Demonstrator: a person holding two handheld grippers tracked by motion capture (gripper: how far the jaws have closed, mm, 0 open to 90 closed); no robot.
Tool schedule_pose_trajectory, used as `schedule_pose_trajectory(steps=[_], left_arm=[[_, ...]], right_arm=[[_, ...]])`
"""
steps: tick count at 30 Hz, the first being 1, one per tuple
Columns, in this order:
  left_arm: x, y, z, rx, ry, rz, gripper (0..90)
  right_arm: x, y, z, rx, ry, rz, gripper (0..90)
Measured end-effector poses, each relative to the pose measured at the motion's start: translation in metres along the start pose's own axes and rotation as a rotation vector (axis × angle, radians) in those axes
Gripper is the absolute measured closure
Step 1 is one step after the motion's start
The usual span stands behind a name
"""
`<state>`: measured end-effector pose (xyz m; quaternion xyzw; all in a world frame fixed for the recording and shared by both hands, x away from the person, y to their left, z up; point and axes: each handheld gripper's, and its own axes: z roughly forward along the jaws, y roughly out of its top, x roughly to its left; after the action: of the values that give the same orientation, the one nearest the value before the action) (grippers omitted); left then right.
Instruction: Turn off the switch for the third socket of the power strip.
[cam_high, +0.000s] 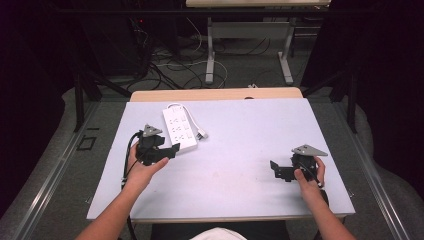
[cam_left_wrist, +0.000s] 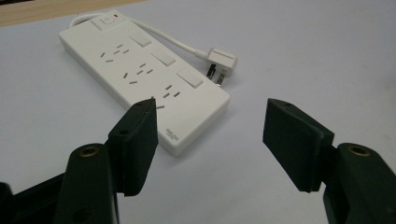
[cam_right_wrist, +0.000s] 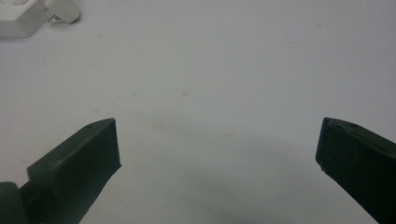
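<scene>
A white power strip (cam_high: 179, 129) lay flat on the left half of the pale table top (cam_high: 240, 150), its long axis running away from the person. Its face carried rows of sockets, each row with its own rocker switch, and a main switch with a red lamp sat at the far end. The white cord (cam_left_wrist: 173, 39) curved back from that far end along the strip's side, and the plug (cam_left_wrist: 220, 63) rested on the table just beside the strip, prongs towards it.

The left gripper (cam_high: 172, 150) was held near the strip's near end. In the left gripper view its jaws stood apart with nothing between them; one pad (cam_left_wrist: 135, 144) overlapped the strip's near corner in the picture, though contact could not be told.

The right gripper (cam_high: 275, 169) was held well apart from the strip, on the right half of the table, with its jaws spread wide over bare surface.
</scene>
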<state>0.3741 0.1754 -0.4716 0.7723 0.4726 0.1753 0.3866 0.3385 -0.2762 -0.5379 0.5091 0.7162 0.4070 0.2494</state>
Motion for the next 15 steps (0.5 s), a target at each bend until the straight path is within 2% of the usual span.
schedule_pose_trajectory(steps=[1,5,6,10,11,15], left_arm=[[-0.001,0.001,0.001,-0.013,0.005,-0.003,35.4],[-0.003,0.008,0.004,-0.014,0.006,-0.001,35.4],[-0.003,0.010,0.003,0.000,-0.001,-0.001,35.5],[-0.006,0.016,0.006,-0.013,0.010,0.017,35.9],[-0.007,0.018,0.005,0.001,0.005,0.022,35.9],[-0.008,0.023,0.007,-0.001,0.010,0.040,35.8]], right_arm=[[0.000,0.000,0.000,0.000,-0.001,-0.001,0.0],[0.000,0.000,0.000,0.001,0.000,-0.003,0.0],[0.000,0.000,0.000,0.002,0.001,-0.007,0.0],[0.000,0.000,0.000,0.001,-0.001,-0.001,0.0],[0.000,0.000,0.000,0.000,0.000,-0.001,0.0],[0.000,0.000,0.000,0.000,0.000,-0.001,0.0]])
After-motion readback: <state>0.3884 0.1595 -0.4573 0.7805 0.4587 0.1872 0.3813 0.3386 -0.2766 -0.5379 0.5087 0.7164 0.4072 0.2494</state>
